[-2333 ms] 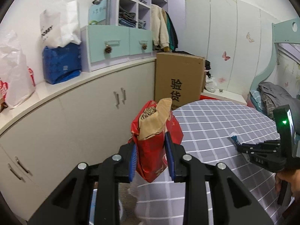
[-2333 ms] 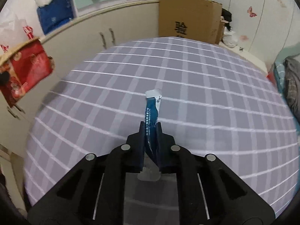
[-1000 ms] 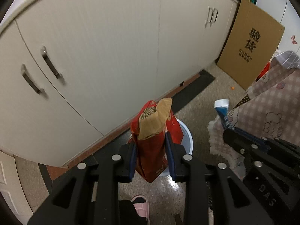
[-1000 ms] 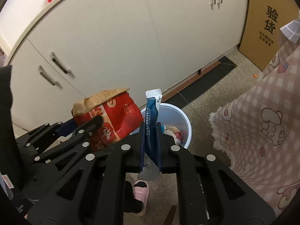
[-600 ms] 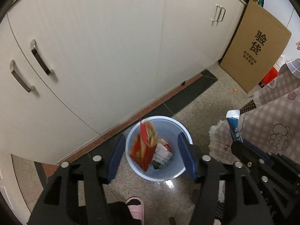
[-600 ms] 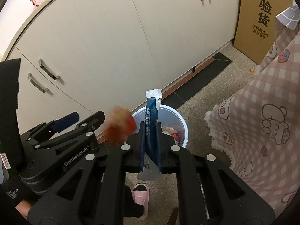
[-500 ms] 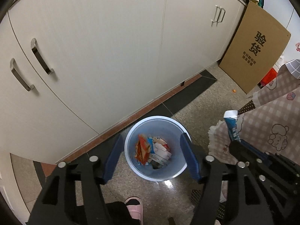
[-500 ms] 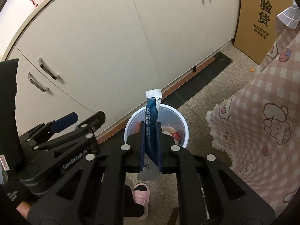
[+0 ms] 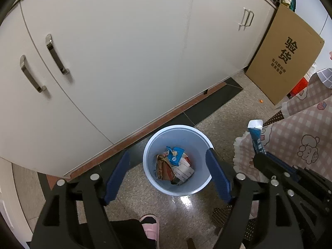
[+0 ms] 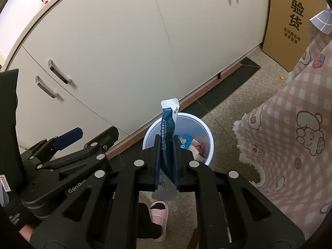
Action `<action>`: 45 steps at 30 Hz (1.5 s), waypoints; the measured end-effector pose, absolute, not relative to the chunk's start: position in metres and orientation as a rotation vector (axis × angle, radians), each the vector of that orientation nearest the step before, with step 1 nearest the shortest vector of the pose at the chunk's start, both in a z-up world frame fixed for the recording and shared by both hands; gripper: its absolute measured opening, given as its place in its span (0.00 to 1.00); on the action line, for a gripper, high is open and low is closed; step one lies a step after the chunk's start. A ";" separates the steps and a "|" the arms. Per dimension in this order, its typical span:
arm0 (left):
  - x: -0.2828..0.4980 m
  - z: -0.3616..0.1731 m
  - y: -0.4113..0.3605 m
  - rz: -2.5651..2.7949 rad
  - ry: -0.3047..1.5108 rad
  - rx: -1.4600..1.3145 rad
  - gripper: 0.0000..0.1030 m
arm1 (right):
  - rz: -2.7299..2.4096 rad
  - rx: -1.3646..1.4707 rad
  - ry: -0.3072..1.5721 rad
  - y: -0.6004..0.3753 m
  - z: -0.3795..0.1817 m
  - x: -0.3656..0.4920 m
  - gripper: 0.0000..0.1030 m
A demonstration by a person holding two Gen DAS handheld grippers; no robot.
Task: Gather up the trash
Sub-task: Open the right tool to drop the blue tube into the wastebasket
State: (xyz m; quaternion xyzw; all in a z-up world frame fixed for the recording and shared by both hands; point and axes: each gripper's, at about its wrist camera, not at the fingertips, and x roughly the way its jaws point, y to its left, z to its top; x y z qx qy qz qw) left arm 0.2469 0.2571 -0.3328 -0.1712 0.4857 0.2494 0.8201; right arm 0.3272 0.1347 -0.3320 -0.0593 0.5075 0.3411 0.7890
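Observation:
A pale blue bin (image 9: 149,145) stands on the floor in front of the white cabinets, with wrappers and the red snack bag (image 9: 162,169) lying inside it. My left gripper (image 9: 167,154) hangs right above the bin; its jaws are opening and nothing is between them. My right gripper (image 10: 166,140) is shut on a long blue sachet (image 10: 168,122) that stands upright over the near rim of the bin (image 10: 207,129). In the left wrist view the sachet (image 9: 256,137) and the right gripper (image 9: 261,158) sit just right of the bin.
White cabinet doors (image 9: 124,62) with metal handles run behind the bin. A cardboard box (image 9: 284,58) leans at the far right. A pink checked tablecloth (image 9: 307,137) hangs down on the right. A person's pink slipper (image 9: 150,226) is on the speckled floor below the bin.
The left jaws spread apart and the red snack bag dropped from them into the bin. The right gripper kept its hold on the sachet and stayed in place.

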 end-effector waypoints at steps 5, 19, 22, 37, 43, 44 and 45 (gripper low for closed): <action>0.239 -0.332 0.263 0.548 1.036 -0.379 0.73 | 0.746 -0.130 1.086 0.140 -0.329 0.324 0.11; 0.228 -0.342 0.276 0.582 1.056 -0.411 0.74 | 0.762 -0.137 1.065 0.152 -0.326 0.324 0.11; 0.227 -0.344 0.277 0.587 1.060 -0.412 0.74 | 0.764 -0.138 1.054 0.155 -0.325 0.325 0.11; 0.221 -0.331 0.275 0.592 1.036 -0.410 0.74 | 0.730 -0.074 0.956 0.150 -0.304 0.332 0.56; 0.213 -0.300 0.264 0.563 0.987 -0.400 0.74 | 0.707 -0.114 0.871 0.136 -0.270 0.315 0.58; 0.211 -0.294 0.261 0.560 0.977 -0.393 0.74 | 0.701 -0.118 0.857 0.134 -0.265 0.312 0.58; 0.209 -0.287 0.257 0.555 0.964 -0.384 0.74 | 0.691 -0.122 0.835 0.129 -0.256 0.308 0.60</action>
